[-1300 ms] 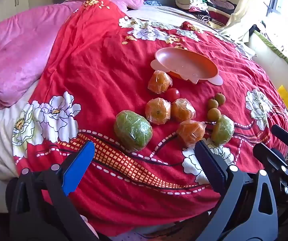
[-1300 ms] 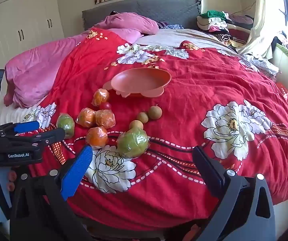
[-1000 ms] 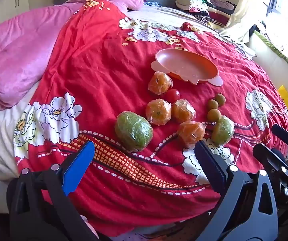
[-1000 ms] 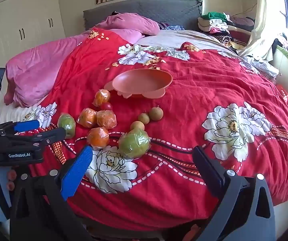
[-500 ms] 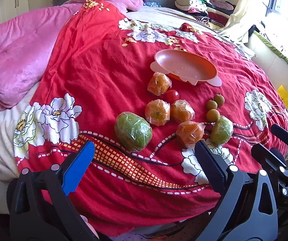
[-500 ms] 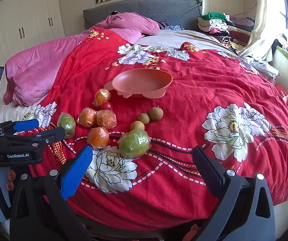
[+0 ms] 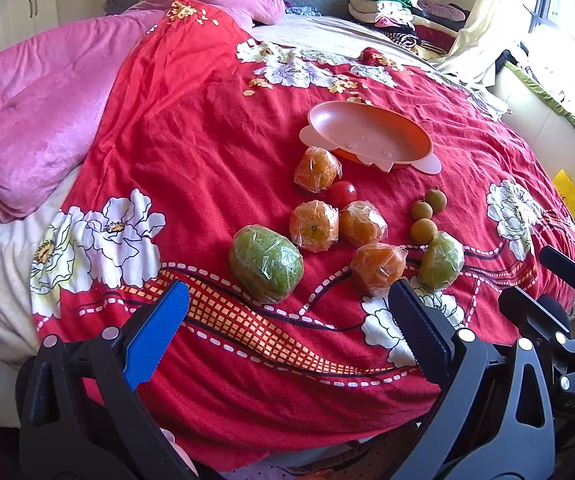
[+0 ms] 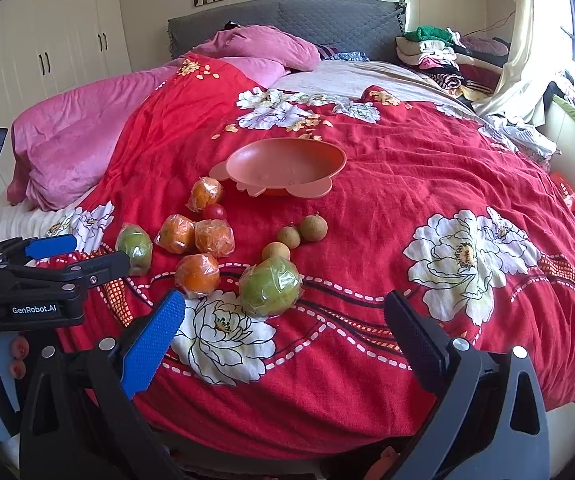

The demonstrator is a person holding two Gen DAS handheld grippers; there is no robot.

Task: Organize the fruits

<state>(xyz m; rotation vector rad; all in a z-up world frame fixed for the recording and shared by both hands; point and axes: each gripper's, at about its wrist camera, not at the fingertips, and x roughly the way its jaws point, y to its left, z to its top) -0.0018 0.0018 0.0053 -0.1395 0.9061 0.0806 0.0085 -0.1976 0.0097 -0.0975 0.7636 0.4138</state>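
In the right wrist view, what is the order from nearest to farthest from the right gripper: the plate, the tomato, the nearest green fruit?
From the right gripper:
1. Green fruit, just ahead, a little left of centre.
2. Tomato, farther back, to the left among the wrapped oranges.
3. Plate, farthest, mid-bed, behind all the fruit.

Red floral bedspread [image 8: 387,184] covers the bed. Pink blanket [image 8: 87,132] lies bunched at its left. Folded clothes [image 8: 435,50] are stacked beside the grey headboard [image 8: 287,16]. White wardrobe [image 8: 47,40] stands behind.
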